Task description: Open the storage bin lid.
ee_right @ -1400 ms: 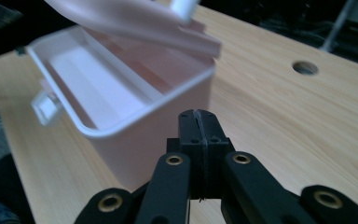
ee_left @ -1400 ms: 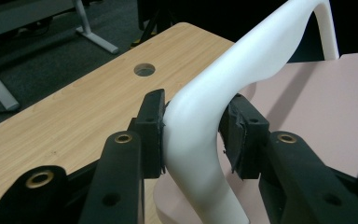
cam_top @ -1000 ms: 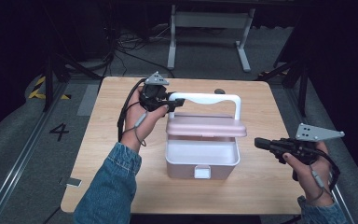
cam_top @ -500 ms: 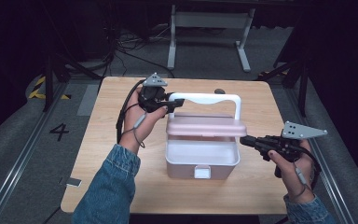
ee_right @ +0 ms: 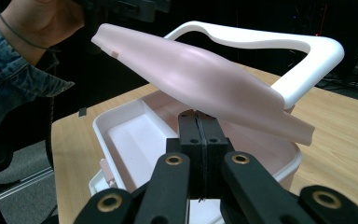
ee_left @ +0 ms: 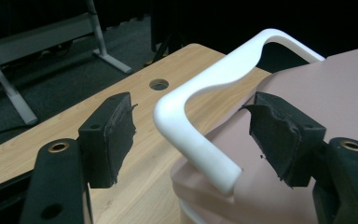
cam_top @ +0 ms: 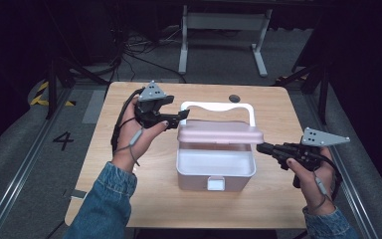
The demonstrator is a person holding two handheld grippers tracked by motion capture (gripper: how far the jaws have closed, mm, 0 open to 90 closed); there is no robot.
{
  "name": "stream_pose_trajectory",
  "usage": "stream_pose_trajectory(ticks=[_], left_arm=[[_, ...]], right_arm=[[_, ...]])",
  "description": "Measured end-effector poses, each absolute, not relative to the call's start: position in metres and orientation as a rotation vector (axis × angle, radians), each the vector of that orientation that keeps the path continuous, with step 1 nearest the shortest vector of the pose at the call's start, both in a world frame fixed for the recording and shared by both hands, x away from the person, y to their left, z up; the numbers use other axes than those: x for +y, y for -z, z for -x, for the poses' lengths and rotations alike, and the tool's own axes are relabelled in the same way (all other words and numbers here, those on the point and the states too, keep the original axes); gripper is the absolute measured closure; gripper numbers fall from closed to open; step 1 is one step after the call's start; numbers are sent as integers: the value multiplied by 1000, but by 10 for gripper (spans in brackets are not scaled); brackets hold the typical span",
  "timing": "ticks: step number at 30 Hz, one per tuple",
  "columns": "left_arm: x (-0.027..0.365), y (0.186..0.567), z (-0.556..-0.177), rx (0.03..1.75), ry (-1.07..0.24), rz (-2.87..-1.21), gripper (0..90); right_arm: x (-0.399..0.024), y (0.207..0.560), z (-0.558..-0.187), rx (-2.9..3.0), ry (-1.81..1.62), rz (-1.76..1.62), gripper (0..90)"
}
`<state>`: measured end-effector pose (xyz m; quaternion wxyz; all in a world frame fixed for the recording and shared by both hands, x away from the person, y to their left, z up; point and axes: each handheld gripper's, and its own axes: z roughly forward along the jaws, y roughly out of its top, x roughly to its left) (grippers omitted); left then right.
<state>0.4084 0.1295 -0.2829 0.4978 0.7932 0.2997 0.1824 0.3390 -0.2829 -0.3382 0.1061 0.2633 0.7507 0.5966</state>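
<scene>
Box point(cam_top: 215, 169) lies long side left-right, lid point(cam_top: 220, 134) raised; left gripper point(cam_top: 179, 117) wide, right gripper point(cam_top: 259, 147) closed empty.

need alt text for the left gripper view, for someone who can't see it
Two open black jaws straddle the corner of a white handle on a pink lid, with one jaw over the lid and the other over the wooden table. Neither jaw touches the handle. A round hole in the tabletop and a dark floor lie beyond.
</scene>
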Motion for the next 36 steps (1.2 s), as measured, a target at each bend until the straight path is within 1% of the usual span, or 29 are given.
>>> stream_pose_trajectory(ticks=[10,15,22,28,36], left_arm=[[162,276,-375,713,-473,-1908,298],[167,282,-364,693,-473,-1934,291],[160,293,-357,658,-449,-1949,279],[145,299,-362,618,-460,-1949,273],[124,300,-367,568,-438,-1928,283]], right_arm=[[-285,335,-342,2181,-1775,-788,900],[-285,331,-343,2159,-1775,-797,900],[-287,329,-346,2110,-1802,-805,900],[-288,328,-347,2093,-1812,-815,900],[-288,329,-347,2088,-1828,-821,900]])
